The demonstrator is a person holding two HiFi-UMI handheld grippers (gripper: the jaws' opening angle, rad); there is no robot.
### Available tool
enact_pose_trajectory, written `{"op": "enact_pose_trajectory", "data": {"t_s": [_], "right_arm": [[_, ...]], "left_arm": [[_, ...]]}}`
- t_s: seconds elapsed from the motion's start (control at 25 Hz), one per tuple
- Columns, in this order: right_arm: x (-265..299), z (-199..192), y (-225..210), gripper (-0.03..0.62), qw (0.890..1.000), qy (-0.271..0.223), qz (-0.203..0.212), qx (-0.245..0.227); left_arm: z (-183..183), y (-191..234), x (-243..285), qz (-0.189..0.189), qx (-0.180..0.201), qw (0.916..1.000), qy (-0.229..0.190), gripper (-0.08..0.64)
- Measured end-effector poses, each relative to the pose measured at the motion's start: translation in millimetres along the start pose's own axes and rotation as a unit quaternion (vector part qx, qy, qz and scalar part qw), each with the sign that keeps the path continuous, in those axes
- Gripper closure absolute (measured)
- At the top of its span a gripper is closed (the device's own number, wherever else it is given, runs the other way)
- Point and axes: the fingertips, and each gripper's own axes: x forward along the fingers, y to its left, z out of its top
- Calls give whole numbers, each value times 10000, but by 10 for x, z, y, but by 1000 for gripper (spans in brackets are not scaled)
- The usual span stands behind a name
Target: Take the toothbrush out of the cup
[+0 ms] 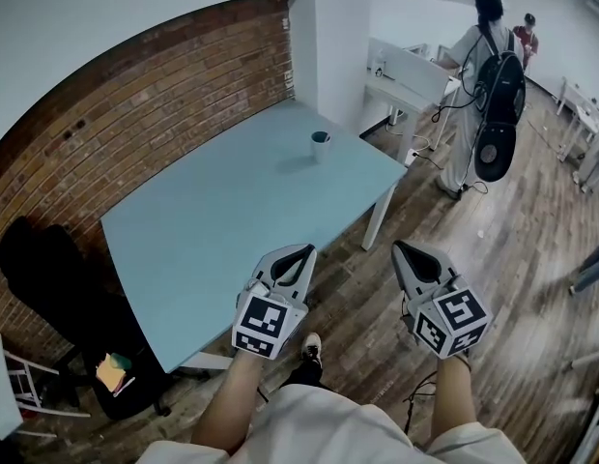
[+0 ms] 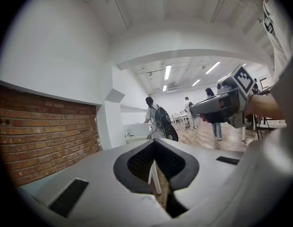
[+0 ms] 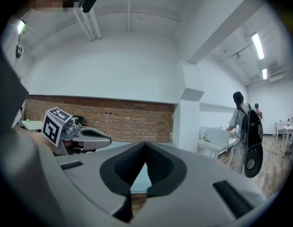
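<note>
A small white cup (image 1: 320, 145) with a dark teal top stands near the far right end of the light blue table (image 1: 213, 230). It is too small here to make out the toothbrush. Both grippers hang in front of the table's near edge, far short of the cup. My left gripper (image 1: 303, 250) is shut and holds nothing; its jaws meet at the tip (image 2: 154, 144). My right gripper (image 1: 402, 248) is shut and empty too, jaws meeting (image 3: 145, 146). Each gripper view shows the other gripper alongside: the right gripper (image 2: 221, 103) and the left gripper (image 3: 85, 137).
A brick wall (image 1: 135, 114) runs behind the table, with a white pillar (image 1: 343, 46) at its right end. A person with a black backpack (image 1: 488, 75) stands at a white desk (image 1: 411, 73). A black chair (image 1: 48, 269) stands left of the table. Wooden floor (image 1: 512, 259) lies to the right.
</note>
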Motion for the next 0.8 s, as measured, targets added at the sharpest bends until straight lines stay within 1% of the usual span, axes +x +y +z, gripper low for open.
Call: {"op": "enact_pose_trajectory", "data": {"t_s": [0.16,0.56,0.8], "right_arm": [[301,37,-129,588,10000,16,15,43],[1048,182,-453,588,9999,-46,-84,119],[1434,177,-615,588,9999,36,-106,28]], "left_arm": [[-20,212,309,-111,-66,9999,30,541],[71,803,868,-170,52,9998,-57,541],[-21,1087,1165,-234,23,9997,-21,541]]}}
